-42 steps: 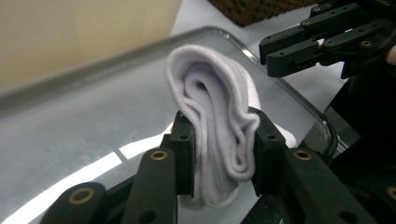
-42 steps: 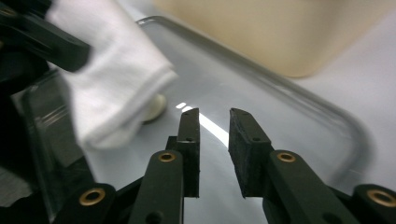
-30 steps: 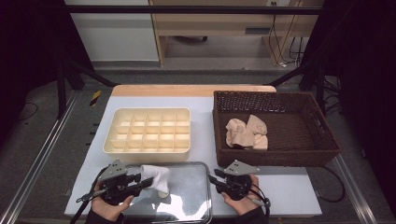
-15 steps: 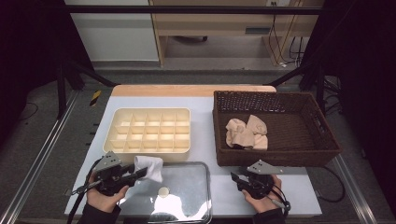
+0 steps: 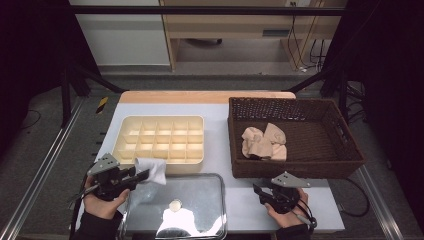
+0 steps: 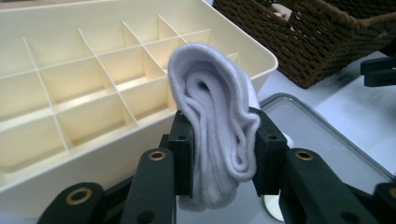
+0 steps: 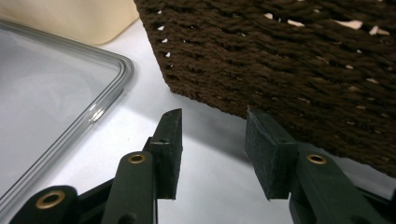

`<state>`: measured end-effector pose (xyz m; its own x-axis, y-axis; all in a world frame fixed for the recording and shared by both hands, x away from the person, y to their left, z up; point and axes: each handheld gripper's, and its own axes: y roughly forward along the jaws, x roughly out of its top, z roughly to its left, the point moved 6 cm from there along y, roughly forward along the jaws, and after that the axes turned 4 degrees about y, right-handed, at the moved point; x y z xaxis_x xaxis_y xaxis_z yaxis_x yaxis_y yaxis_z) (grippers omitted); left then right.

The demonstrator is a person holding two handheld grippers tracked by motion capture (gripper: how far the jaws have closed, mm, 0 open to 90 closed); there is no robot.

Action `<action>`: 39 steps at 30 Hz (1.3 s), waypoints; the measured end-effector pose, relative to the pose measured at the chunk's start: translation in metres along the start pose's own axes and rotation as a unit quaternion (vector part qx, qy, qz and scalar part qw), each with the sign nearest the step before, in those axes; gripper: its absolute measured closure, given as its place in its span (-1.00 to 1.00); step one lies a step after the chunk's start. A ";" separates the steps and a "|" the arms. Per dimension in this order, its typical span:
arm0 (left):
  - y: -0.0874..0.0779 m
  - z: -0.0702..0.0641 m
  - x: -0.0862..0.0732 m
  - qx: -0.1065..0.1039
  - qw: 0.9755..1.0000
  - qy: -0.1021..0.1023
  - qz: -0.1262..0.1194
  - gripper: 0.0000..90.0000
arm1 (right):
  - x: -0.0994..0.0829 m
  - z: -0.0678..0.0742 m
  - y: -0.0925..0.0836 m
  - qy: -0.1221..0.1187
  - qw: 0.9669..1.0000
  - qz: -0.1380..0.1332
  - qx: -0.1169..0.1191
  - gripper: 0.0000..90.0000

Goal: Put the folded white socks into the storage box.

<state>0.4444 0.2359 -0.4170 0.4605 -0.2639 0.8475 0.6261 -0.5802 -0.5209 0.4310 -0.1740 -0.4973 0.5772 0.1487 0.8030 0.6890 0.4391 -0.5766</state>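
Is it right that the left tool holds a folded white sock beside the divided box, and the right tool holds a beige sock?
Not quite. The right tool holds nothing: its jaws stand open over the bare table, as the right gripper view shows. The left tool does hold the white sock beside the divided box.

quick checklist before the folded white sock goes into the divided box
1. Left gripper clamped on white sock: ok.
2. Fold holding together between the pads: ok.
3. Cream divided box compartments near the sock free: ok.
4. Sock above the box rim: cannot tell; it hangs at the near edge.
5. Right gripper out of the way, open, nothing between its jaws, which have just been opening: ok.
6. Clear tray in the path: ok.
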 end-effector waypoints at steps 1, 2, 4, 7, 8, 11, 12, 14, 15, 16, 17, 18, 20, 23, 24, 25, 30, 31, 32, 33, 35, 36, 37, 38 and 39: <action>-0.001 0.002 0.002 0.002 1.000 0.001 0.000 0.45 | -0.001 -0.001 0.000 0.000 1.000 0.000 -0.002 0.27; -0.002 0.004 0.004 0.003 1.000 0.001 -0.001 0.45 | -0.001 -0.001 0.000 0.001 1.000 0.001 -0.001 0.27; -0.003 0.008 0.008 0.006 1.000 0.000 -0.002 0.45 | -0.001 -0.001 0.000 -0.001 1.000 0.000 -0.003 0.27; -0.003 0.014 0.014 0.012 1.000 0.002 -0.001 0.45 | -0.001 -0.001 -0.001 0.000 1.000 -0.001 -0.001 0.27; -0.003 0.016 0.016 0.014 1.000 0.002 -0.002 0.45 | -0.001 -0.001 -0.001 -0.001 1.000 -0.002 -0.001 0.27; -0.003 0.020 0.020 0.019 1.000 0.005 -0.001 0.45 | -0.002 0.000 -0.001 -0.002 1.000 -0.002 0.000 0.27; -0.001 0.023 0.025 0.018 1.000 0.004 -0.003 0.45 | -0.002 0.000 -0.001 -0.004 1.000 -0.002 -0.001 0.27; 0.000 0.027 0.031 0.020 1.000 0.004 -0.005 0.45 | -0.002 0.000 -0.001 -0.006 1.000 -0.002 0.000 0.27; 0.000 0.028 0.033 0.022 1.000 0.006 -0.005 0.45 | -0.002 -0.001 -0.002 -0.005 1.000 -0.003 0.001 0.26; 0.001 0.030 0.036 0.023 1.000 0.005 -0.007 0.45 | -0.002 -0.001 -0.002 -0.005 1.000 -0.004 0.001 0.26; 0.001 0.032 0.039 0.025 1.000 0.006 -0.007 0.45 | -0.002 -0.001 -0.002 -0.004 1.000 -0.003 0.001 0.26; 0.002 0.034 0.041 0.028 1.000 0.008 -0.006 0.45 | -0.002 -0.001 -0.001 -0.004 1.000 -0.002 0.001 0.26; 0.004 0.038 0.045 0.030 1.000 0.009 -0.003 0.45 | -0.003 -0.001 0.000 -0.004 1.000 0.000 0.001 0.26; 0.009 0.044 0.048 0.033 0.999 0.007 0.000 0.45 | -0.003 0.000 0.000 -0.004 1.000 0.001 0.003 0.26; 0.010 0.046 0.049 0.036 0.999 0.007 0.002 0.45 | -0.003 0.000 0.000 -0.004 1.000 0.001 0.003 0.26; 0.012 0.048 0.049 0.037 0.999 0.005 0.004 0.45 | -0.003 0.000 0.000 -0.003 1.000 0.002 0.003 0.26; 0.022 0.062 0.045 0.051 0.998 0.005 0.022 0.46 | -0.004 0.000 0.001 -0.002 1.000 0.003 0.005 0.26; 0.025 0.065 0.044 0.054 0.998 0.004 0.026 0.46 | -0.003 0.000 0.001 -0.002 1.000 0.003 0.005 0.26; 0.027 0.068 0.042 0.057 0.998 0.003 0.031 0.46 | -0.004 0.000 0.001 -0.002 1.000 0.003 0.005 0.26; 0.029 0.071 0.040 0.059 0.998 0.001 0.036 0.46 | -0.004 0.000 0.002 -0.001 1.000 0.004 0.005 0.26; 0.032 0.076 0.036 0.062 0.997 -0.003 0.045 0.46 | -0.004 0.000 0.002 -0.002 1.000 0.005 0.006 0.26; 0.033 0.079 0.034 0.064 0.997 -0.004 0.050 0.46 | -0.004 0.000 0.002 -0.001 1.000 0.006 0.006 0.26; 0.033 0.082 0.032 0.068 0.996 -0.006 0.054 0.46 | -0.004 0.000 0.002 -0.001 1.000 0.005 0.006 0.26; 0.033 0.084 0.030 0.069 0.996 -0.009 0.060 0.46 | -0.004 0.000 0.002 -0.001 1.000 0.006 0.006 0.26; 0.032 0.086 0.028 0.072 0.995 -0.009 0.063 0.46 | -0.004 0.000 0.002 -0.001 1.000 0.006 0.006 0.26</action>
<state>0.5314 0.2759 -0.4193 0.5507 -0.3135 0.7736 0.6463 -0.4263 -0.6329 0.4299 -0.1737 -0.5018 0.5852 0.1559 0.7958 0.6766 0.4471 -0.5851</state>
